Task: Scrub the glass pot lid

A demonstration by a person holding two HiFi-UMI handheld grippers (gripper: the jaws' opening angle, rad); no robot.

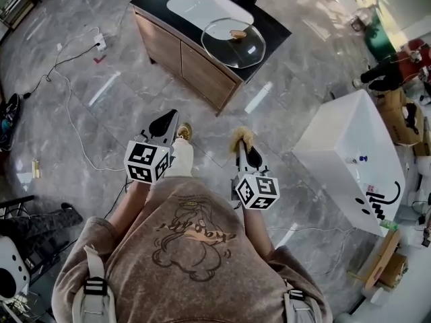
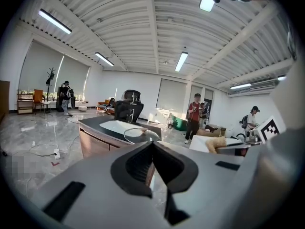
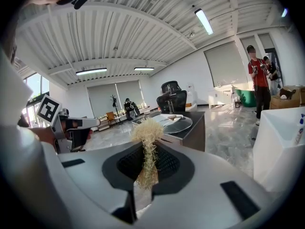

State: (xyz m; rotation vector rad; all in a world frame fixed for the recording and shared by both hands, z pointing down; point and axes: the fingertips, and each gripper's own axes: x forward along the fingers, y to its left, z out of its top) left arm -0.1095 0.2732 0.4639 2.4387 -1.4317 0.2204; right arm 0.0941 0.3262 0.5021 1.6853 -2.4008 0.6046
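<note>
The glass pot lid (image 1: pixel 234 42) lies flat on a dark-topped cabinet (image 1: pixel 151 9), partly over its front edge, with a wooden knob on top; it also shows as the lid (image 3: pixel 175 122) and the lid (image 2: pixel 138 133). My right gripper (image 1: pixel 243 143) is shut on a tuft of pale straw-like scrubber (image 3: pixel 148 142), which sticks up between the jaws. My left gripper (image 1: pixel 163 124) is shut with nothing in it, as the left gripper (image 2: pixel 152 147) shows in its own view. Both grippers hang well short of the cabinet, above the floor.
A white sink basin (image 1: pixel 202 5) is set in the cabinet top behind the lid. A white tub (image 1: pixel 350 153) stands to the right. Cables and a power strip (image 1: pixel 100 42) lie on the marble floor at left. Several people stand in the room's background.
</note>
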